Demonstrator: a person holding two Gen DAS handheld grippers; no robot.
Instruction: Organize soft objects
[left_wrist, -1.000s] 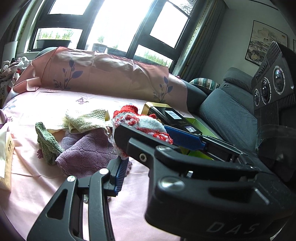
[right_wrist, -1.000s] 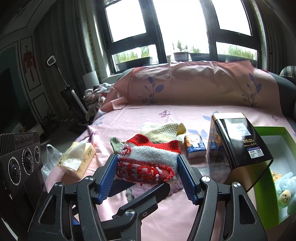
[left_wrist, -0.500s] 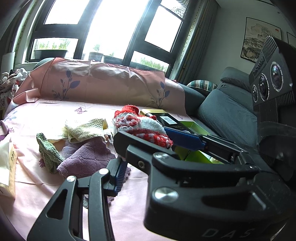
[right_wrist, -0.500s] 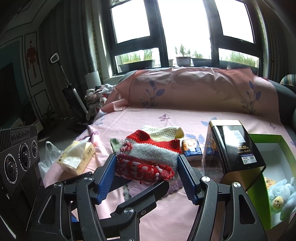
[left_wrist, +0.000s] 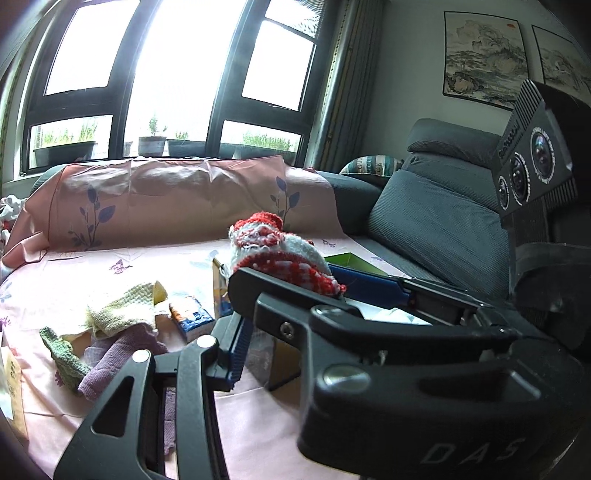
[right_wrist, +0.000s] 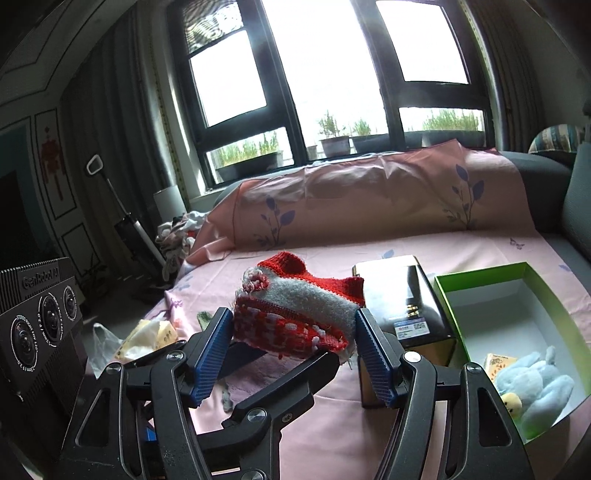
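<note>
Here the knit piece (right_wrist: 295, 314), red and white, hangs above the pink sheet (right_wrist: 314, 435), clamped from both sides between the blue pads of the right gripper (right_wrist: 294, 354); its jaws stand fairly wide, each pad pressed against an end of the bundle. The left gripper (left_wrist: 291, 306) crosses under the right one from the left. In the left wrist view one blue pad (left_wrist: 238, 350) sits low at centre and the other lies up beside the knit piece, but the right gripper's black frame covers the gap, so I cannot tell whether the left jaws grip anything. Right of the knit piece stands a black tin (right_wrist: 402, 295), upright on the sheet, just beside a green box (right_wrist: 476, 275) with a white interior. A pale blue plush (right_wrist: 535, 387) lies in the box's near corner with a small orange carton (right_wrist: 498, 363) touching it. On the sheet to the left lie a cream cloth (left_wrist: 122, 310), a purple towel (left_wrist: 114, 362) and a green knit (left_wrist: 62, 354), overlapping in a loose heap; a small tissue pack (left_wrist: 190, 317) lies just right of the cream cloth. A yellow tissue box (right_wrist: 147, 336) sits at the sheet's left edge. A grey sofa cushion (left_wrist: 436, 229) rises far right.
</note>
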